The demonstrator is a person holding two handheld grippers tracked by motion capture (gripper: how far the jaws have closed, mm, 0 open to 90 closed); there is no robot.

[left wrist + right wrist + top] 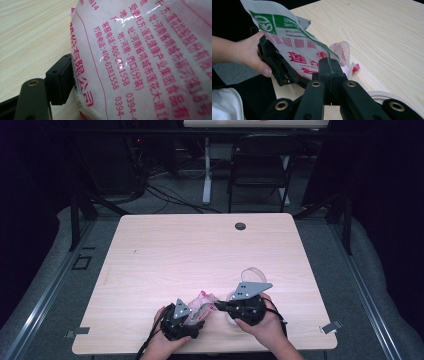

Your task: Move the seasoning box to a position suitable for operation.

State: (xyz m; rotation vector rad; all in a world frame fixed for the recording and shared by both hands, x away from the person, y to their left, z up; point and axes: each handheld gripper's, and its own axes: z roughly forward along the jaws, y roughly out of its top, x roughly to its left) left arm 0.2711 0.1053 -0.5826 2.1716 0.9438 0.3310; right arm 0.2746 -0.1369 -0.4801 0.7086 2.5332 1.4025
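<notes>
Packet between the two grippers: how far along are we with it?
Done: both grippers have hold of the packet. The right gripper is shut on its edge, and the left gripper clamps its other side. In hand: it hangs stretched between them above the table. Left: no tear or opening shows yet, and the clear container beside the right hand looks unused.

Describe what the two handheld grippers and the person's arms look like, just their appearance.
Both grippers, the left gripper and the right gripper, are black, blocky tools, each topped by a grey three-cornered plate with small dark dots. Black cables trail from them toward the table's near edge. The jaws are matte black bars with brass-coloured screw holes and square pads. The forearms are bare, no sleeves visible.
</notes>
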